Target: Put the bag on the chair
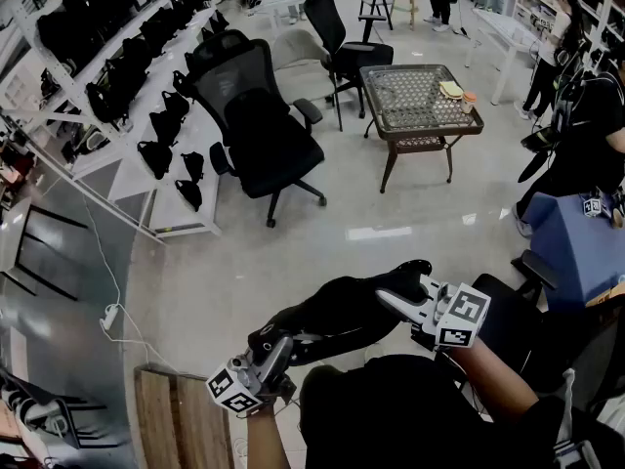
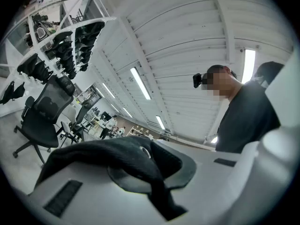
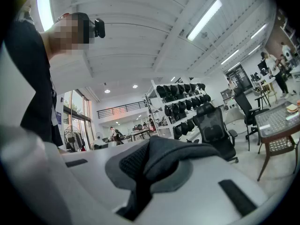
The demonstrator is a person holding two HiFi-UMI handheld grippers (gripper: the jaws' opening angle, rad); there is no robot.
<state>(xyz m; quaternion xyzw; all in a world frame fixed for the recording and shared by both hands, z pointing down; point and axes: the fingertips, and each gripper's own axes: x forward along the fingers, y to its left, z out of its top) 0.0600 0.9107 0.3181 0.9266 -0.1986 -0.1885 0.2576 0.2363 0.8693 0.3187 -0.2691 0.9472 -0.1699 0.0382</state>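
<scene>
Soft black bag (image 1: 337, 313) seems light and limp, left gripper (image 1: 276, 348) and right gripper (image 1: 393, 301) each clamped on one end.

The bag (image 1: 337, 313) is black like the mesh-backed chair (image 1: 256, 130), right of the chair the tabletop (image 1: 410, 101) is dark brown with a grid pattern, left of it the shelf (image 1: 132, 189) is white, and the left tongs (image 1: 281, 348) and right tongs (image 1: 389, 301) are pale grey with black-and-white square markers.
</scene>
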